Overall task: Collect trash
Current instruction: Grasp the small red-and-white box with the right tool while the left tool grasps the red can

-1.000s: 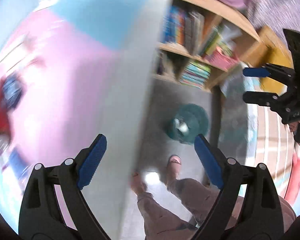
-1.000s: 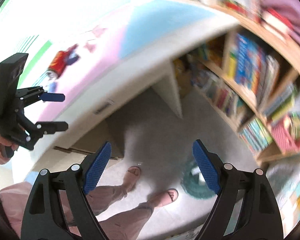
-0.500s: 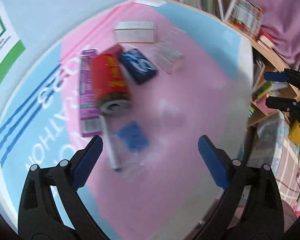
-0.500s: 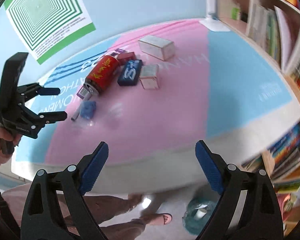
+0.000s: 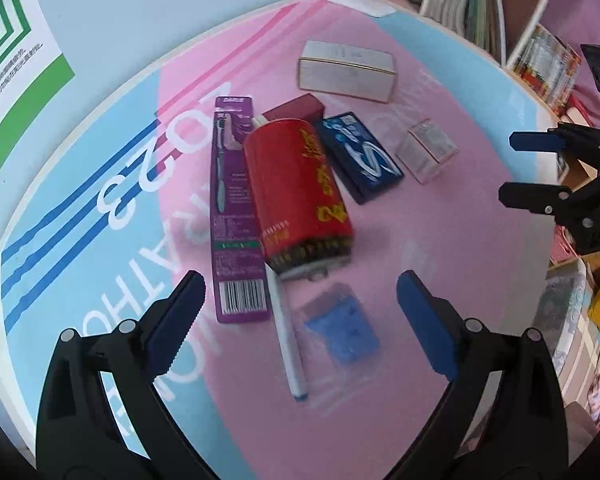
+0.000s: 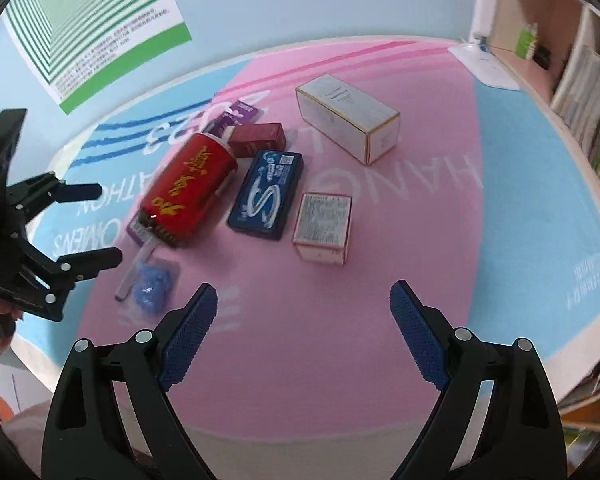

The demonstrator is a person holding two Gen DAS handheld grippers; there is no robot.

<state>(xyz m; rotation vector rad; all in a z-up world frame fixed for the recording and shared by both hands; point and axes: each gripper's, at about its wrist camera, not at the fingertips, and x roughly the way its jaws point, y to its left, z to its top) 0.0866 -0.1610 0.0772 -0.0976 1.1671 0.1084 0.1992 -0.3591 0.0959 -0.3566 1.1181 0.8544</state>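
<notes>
A red paper cup [image 5: 300, 192] lies on its side on the pink and blue table cover [image 5: 440, 240], also in the right wrist view [image 6: 188, 188]. Around it lie a purple toothbrush pack [image 5: 234, 216], a white pen [image 5: 288, 340], a clear bag with blue stuff [image 5: 342, 332], a dark blue box [image 5: 358, 160], a dark red box [image 5: 296, 108], a small pale box [image 6: 324, 224] and a long white box [image 6: 348, 120]. My left gripper [image 5: 298, 320] is open above the pen and bag. My right gripper [image 6: 304, 332] is open, near the table's front edge.
Bookshelves [image 6: 580, 80] stand along the table's right side. A green and white poster [image 6: 92, 20] hangs on the blue wall behind. A white lamp base [image 6: 484, 64] stands at the far right corner.
Both grippers swung up from the floor and green bin to the tabletop. The left one has closed in on the cup, pen and bag. Both stay open.
</notes>
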